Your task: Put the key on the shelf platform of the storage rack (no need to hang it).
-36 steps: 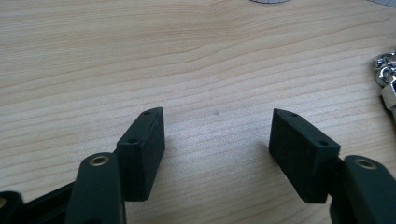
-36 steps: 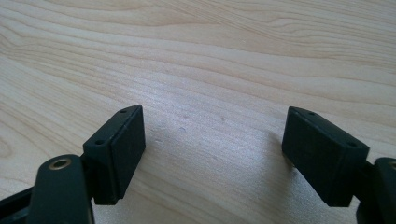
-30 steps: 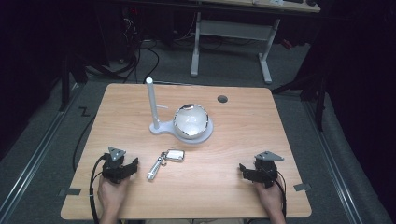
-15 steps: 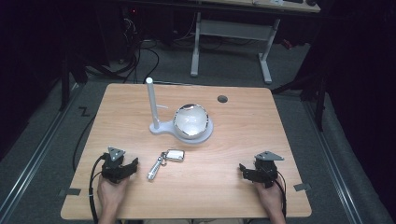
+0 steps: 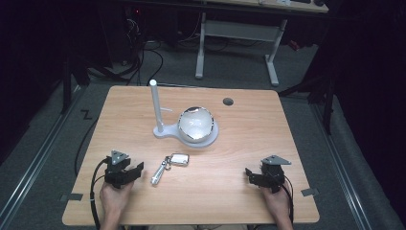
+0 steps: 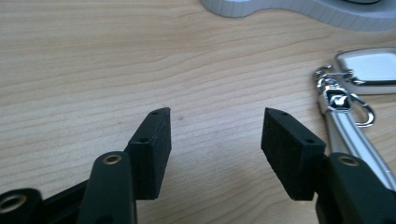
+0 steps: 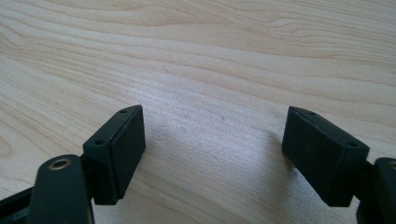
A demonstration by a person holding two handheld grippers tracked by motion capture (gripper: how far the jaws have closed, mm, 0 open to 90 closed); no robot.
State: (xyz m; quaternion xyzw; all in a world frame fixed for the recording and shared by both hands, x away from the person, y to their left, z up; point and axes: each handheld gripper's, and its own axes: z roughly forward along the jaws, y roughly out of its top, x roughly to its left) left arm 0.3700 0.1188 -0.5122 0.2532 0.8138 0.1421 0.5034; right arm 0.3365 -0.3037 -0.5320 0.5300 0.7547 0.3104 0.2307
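Note:
A silver keychain (image 5: 166,166) with a small white square fob and a long metal bar lies on the wooden table (image 5: 239,143), just right of my left gripper (image 5: 135,169). In the left gripper view the keychain (image 6: 348,112) sits beside the right jaw, and the left gripper (image 6: 215,128) stands open over bare wood. A white stand (image 5: 184,125) with an upright post and a round glass dome sits at the table's middle. My right gripper (image 5: 250,173) rests near the front right, open over bare wood (image 7: 212,133).
A small dark hole (image 5: 228,101) marks the table's far side. The white stand's base (image 6: 299,7) shows at the top of the left gripper view. Behind the table stand a white desk frame (image 5: 239,36) and cables on the dark floor.

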